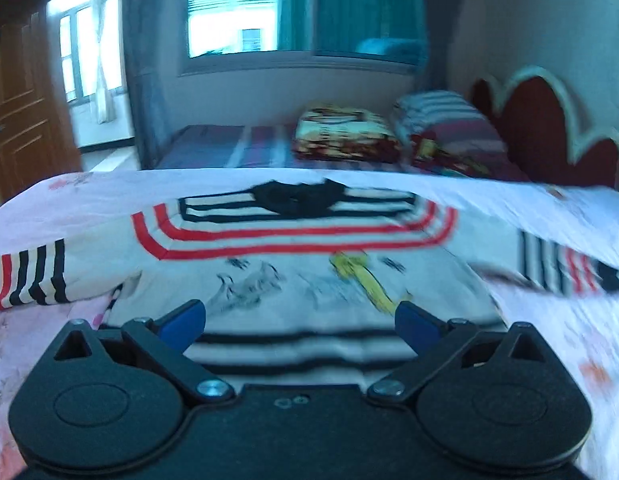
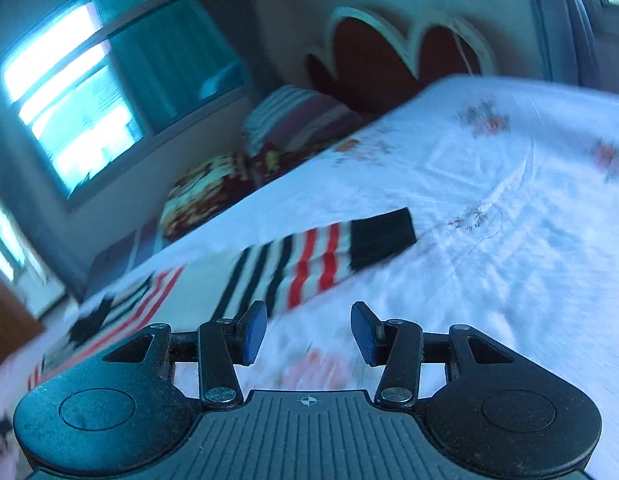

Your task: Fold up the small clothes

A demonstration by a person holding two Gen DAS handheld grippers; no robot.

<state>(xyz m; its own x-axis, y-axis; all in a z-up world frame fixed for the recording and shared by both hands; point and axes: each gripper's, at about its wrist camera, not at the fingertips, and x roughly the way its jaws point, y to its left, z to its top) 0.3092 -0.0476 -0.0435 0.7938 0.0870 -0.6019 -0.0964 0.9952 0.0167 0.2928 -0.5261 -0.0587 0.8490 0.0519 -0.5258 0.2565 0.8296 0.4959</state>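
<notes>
- The small garment, a white child's top with red and dark stripes and a cartoon print, is laid flat on the bed's pale floral sheet, neckline away from the left camera and hem nearest it.
- Its body is seen directly ahead of the left tool, whose blue pads are spread wide over the striped hem with nothing pinched between them; whether they touch the cloth cannot be told.
- The sleeves are stretched out to either side, so the long axis of the spread garment is taken to run across the left view, cuff to cuff.
- The right-hand sleeve is seen ahead and to the left of the right tool; its dark cuff lies farther off, toward the headboard side.
- The right tool is released, its jaws partly apart and empty, held over bare sheet just beside the sleeve's lower edge; the view is tilted and smeared.
- By this layout, the right tool is judged nearer to that sleeve and the left nearer to the hem and the other sleeve.
- The sheet is lightly wrinkled and soft, so dragging is a likely risk.
- Beyond are folded blankets, a striped pillow, a red scalloped headboard, a curtained window and a wooden door.
</notes>
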